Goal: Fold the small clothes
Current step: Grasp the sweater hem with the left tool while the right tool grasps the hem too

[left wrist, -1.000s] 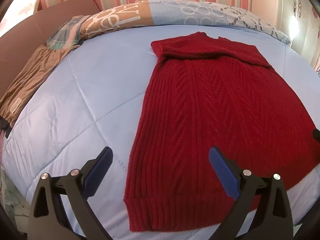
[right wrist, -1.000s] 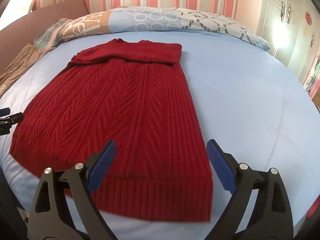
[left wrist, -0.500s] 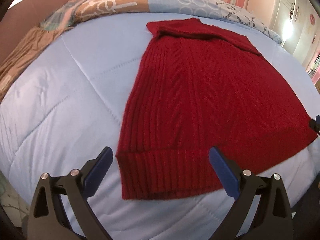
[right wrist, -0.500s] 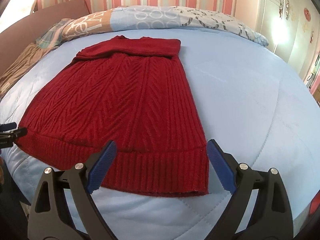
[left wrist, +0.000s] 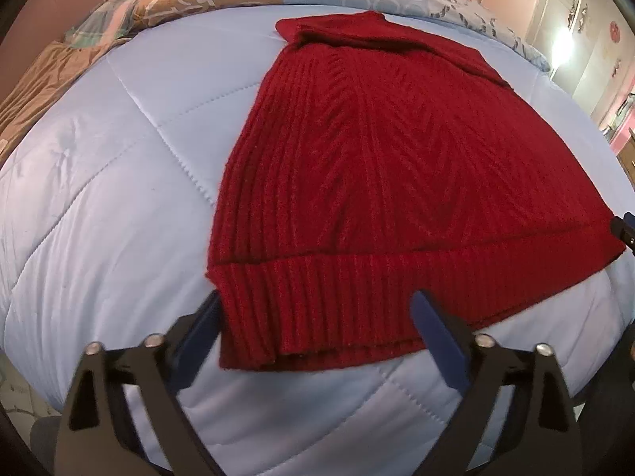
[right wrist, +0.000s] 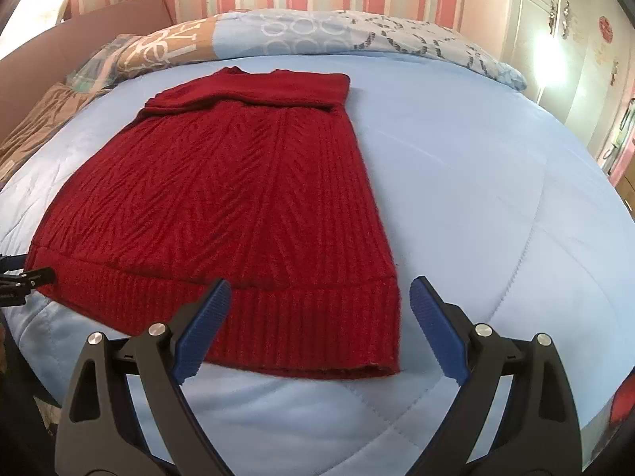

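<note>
No readable writing shows on the red sweater point(left wrist: 389, 182); both grippers, left point(left wrist: 317, 329) and right point(right wrist: 319, 325), have jaws released.

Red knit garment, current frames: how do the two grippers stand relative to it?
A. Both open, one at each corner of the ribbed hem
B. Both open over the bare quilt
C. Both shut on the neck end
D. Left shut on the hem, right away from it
A: the left gripper and right gripper both stand open, each straddling a hem corner of the red knit garment, nothing pinched.

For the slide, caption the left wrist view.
Open left hand-held gripper straddling the red knit sweater hem on a blue quilt.
</note>
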Tool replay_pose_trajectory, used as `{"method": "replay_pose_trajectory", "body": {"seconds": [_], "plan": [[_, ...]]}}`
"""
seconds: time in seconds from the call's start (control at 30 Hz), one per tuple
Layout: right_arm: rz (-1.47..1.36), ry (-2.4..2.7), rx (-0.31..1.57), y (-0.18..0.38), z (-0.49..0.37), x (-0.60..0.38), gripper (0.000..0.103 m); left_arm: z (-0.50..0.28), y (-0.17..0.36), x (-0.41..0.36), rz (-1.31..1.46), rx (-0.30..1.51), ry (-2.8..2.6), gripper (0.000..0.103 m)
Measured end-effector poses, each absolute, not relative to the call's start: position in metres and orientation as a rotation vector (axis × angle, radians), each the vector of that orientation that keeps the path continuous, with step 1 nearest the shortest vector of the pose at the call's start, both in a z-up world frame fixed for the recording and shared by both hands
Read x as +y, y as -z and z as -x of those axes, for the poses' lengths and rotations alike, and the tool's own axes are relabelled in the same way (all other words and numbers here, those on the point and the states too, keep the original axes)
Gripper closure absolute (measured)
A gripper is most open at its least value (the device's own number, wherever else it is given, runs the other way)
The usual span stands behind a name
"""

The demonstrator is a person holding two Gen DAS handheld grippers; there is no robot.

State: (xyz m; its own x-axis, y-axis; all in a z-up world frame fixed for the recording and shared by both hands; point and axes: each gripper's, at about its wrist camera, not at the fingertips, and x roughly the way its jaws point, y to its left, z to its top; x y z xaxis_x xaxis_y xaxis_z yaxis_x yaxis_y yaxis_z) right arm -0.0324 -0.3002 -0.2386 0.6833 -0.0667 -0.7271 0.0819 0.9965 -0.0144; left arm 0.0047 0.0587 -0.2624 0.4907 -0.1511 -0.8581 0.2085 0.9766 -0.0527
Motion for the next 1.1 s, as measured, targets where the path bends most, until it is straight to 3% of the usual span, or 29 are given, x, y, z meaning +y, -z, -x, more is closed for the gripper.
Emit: {"method": "replay_pose_trajectory", "body": {"seconds": [0.17, 0.23, 0.33, 0.47, 0.87, 0.97, 1.03, 1.1], "plan": [[-0.039, 0.100, 0.824, 0.241, 0.033, -0.307, 0.011, -0.008, 0.260, 0.059, -0.045, 1.047, 0.223, 0.032], [-0.045, 0.103, 0.836, 0.243, 0.034, -0.309, 0.011, -0.009, 0.260, 0.059, -0.046, 1.051, 0.232, 0.051], [-0.038, 0.104, 0.854, 0.246, 0.037, -0.310, 0.011, -0.008, 0.258, 0.052, -0.069, 1.053, 0.251, 0.068], [-0.035, 0.100, 0.871, 0.248, 0.043, -0.310, 0.011, -0.004, 0.256, 0.039, -0.130, 1.037, 0.253, 0.079], [-0.168, 0.083, 0.887, 0.253, 0.046, -0.332, 0.012, -0.013, 0.257, 0.043, -0.072, 1.070, 0.277, 0.077], [-0.191, 0.073, 0.939, 0.259, 0.032, -0.334, 0.031, -0.016, 0.257, 0.048, -0.044, 1.076, 0.290, 0.076], [-0.198, 0.047, 0.979, 0.265, 0.025, -0.332, 0.051, -0.018, 0.257, 0.050, -0.012, 1.081, 0.298, 0.074], [-0.177, 0.042, 0.982, 0.265, 0.024, -0.327, 0.059, -0.019, 0.256, 0.053, 0.011, 1.083, 0.300, 0.067]]}}
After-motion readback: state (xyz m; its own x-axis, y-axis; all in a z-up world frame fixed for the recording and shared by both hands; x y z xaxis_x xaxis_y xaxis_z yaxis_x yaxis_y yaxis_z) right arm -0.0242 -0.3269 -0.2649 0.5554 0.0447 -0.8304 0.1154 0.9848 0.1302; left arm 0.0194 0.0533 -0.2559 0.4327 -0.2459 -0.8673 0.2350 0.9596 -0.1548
